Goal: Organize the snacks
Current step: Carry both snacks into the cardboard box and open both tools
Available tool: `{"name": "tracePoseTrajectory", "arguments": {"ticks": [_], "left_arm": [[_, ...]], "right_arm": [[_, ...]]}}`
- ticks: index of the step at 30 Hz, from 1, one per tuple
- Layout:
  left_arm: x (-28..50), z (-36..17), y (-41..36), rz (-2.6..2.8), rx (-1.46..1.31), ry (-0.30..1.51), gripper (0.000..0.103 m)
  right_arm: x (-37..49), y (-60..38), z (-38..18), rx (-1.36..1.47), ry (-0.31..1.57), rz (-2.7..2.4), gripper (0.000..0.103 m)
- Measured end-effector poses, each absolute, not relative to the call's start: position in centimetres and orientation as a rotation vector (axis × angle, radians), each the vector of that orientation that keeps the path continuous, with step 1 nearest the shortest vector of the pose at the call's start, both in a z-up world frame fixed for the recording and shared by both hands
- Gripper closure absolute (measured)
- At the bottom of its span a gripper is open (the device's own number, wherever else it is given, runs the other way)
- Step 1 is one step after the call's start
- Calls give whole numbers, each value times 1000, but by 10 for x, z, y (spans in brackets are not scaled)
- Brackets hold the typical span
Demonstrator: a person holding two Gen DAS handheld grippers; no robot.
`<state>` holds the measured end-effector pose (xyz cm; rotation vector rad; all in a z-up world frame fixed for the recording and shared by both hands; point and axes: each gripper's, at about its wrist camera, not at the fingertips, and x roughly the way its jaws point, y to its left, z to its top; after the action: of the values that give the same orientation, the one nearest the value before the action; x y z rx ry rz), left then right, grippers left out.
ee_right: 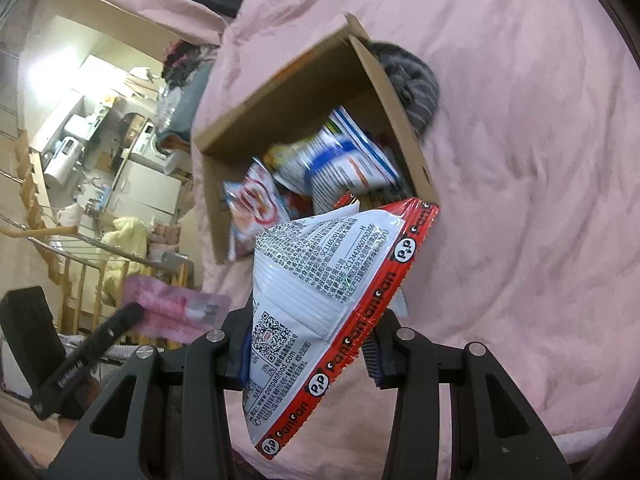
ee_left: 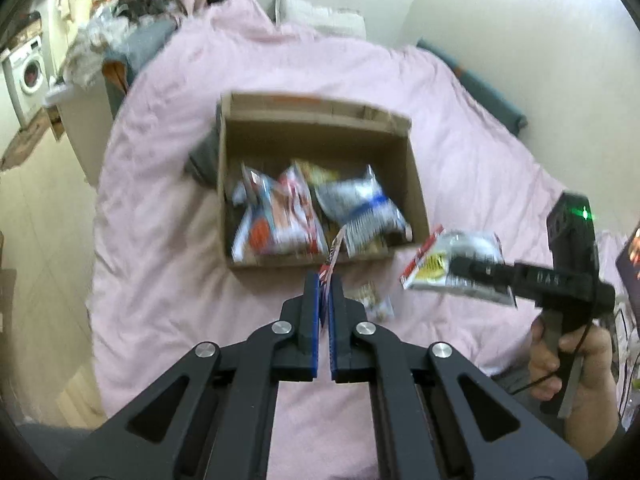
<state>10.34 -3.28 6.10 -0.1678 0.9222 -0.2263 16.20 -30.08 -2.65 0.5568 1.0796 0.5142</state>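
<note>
the left gripper (ee_left: pixel 325 280) is clenched on a thin red-edged packet (ee_left: pixel 334 254); the right gripper (ee_right: pixel 308 344) grasps a white red-bordered snack bag (ee_right: pixel 316 280), both just short of the open brown cardboard box (ee_left: pixel 416 184).

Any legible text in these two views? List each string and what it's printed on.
"PanPan", repeated along the red border of the white snack packet held in the right tool.
"www.panpanfood.com", on that packet's back, beside a QR code.
"SC", then a long digit string, same packet: digits unreliable.
Fine print there: too small.
Lettering on the left tool body: blurred.
Packets in the cardboard box: blurred.
</note>
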Motion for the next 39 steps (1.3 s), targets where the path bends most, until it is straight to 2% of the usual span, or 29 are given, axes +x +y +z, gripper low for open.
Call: {"name": "tracePoseTrajectory", "arguments": {"ticks": [12, 20, 23, 31, 36, 37, 39], "left_arm": [[195, 87, -14, -157, -119, 836, 101], [249, 71, -6, -123, -151, 822, 101], [263, 49, -13, -97, -110, 857, 101], [283, 25, -13, -81, -145, 866, 100], [289, 16, -20, -133, -184, 907, 97], [288, 16, -22, -136, -173, 902, 97], [286, 15, -25, -152, -163, 902, 94]], "right_arm": [[227, -262, 16, 443, 997, 534, 59], [283, -243, 3, 412, 996, 506, 59], [294, -243, -5, 437, 994, 512, 59], [323, -223, -51, 476, 1070, 569, 58], [331, -217, -59, 506, 1090, 604, 56], [331, -217, -59, 500, 1089, 601, 55], [330, -216, -56, 471, 1076, 595, 46]]}}
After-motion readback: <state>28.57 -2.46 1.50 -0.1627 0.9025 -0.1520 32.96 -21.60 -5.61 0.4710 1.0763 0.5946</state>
